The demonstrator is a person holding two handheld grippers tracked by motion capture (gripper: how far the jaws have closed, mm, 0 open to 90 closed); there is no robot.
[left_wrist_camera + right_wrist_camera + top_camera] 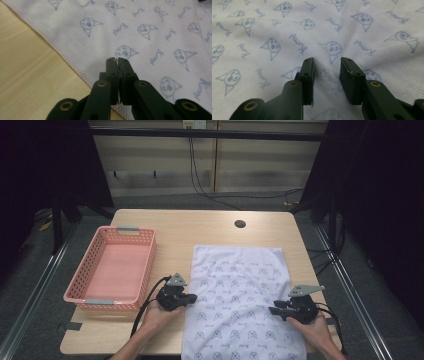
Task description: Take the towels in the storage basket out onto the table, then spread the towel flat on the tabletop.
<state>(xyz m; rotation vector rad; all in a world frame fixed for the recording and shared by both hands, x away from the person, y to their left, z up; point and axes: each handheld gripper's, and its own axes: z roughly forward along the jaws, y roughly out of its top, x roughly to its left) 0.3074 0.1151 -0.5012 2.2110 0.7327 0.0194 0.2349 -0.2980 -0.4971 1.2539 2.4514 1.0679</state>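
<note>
Low in the frame, the left gripper (192,298) sits clenched at the white printed towel's (240,285) left edge, while the right gripper (271,310) hangs parted over its right side.

White cloth (240,300), pale blue face-and-word print (pinkish hem stitching); pink basket (111,270); black grippers

A light wooden table (175,227) with a dark round hole (240,224) near its far edge carries 2 things: a pink plastic basket (111,268) on the left and a white printed cloth (240,295) spread flat, overhanging the near edge.
</note>
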